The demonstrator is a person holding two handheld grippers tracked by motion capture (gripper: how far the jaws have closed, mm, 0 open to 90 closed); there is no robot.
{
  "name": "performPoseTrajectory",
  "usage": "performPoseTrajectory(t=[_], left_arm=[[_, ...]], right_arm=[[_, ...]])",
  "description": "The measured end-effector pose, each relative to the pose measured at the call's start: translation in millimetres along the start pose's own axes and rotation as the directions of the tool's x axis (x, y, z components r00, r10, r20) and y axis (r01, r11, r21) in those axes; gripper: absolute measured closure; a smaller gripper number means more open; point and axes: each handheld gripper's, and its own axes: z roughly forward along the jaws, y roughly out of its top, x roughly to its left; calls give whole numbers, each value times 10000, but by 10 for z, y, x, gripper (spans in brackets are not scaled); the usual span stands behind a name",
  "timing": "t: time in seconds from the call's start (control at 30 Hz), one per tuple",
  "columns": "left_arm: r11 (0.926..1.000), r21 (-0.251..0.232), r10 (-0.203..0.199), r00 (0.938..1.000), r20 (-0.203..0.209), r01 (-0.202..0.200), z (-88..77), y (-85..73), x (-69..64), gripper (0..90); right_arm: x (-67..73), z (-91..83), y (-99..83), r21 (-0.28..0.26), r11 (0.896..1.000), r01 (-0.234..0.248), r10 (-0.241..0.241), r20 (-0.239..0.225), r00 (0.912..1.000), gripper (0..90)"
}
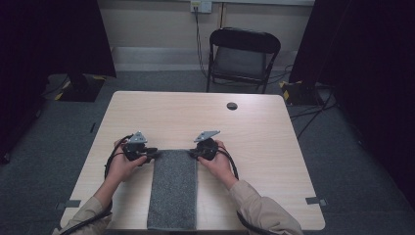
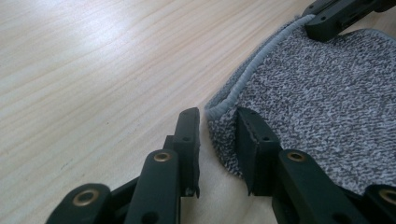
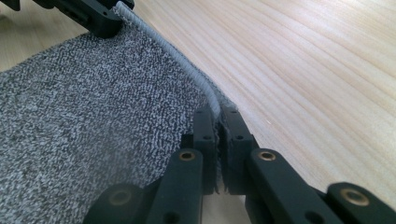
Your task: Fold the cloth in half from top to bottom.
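A grey towel (image 1: 172, 188) lies folded in a long strip on the wooden table (image 1: 195, 112), running from mid-table to the near edge. My left gripper (image 1: 152, 154) is at its far left corner. In the left gripper view the jaws (image 2: 217, 123) stand apart around that corner of the towel (image 2: 317, 107), with a gap on one side. My right gripper (image 1: 192, 154) is at the far right corner. In the right gripper view its jaws (image 3: 217, 119) are pressed together on the towel's (image 3: 93, 116) pale hem. Each gripper view shows the other gripper at the opposite corner.
A small dark round cap (image 1: 232, 105) sits in the tabletop at the far middle. A black folding chair (image 1: 242, 58) stands beyond the table's far edge. Bare wood extends beyond and to both sides of the towel.
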Motion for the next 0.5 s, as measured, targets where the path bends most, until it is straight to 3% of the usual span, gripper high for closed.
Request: performPoseTrajectory(t=[0.27,0.5], left_arm=[[9999,-147,-82,9999,133,84,-3,148,27,713],[9973,-718,-111,9998,168,123,-35,460,163,716]], right_arm=[[-51,-32,58,-20,9998,-222,222,-102,9997,885],[-222,-137,247,-578,9979,-278,281,32,9996,884]])
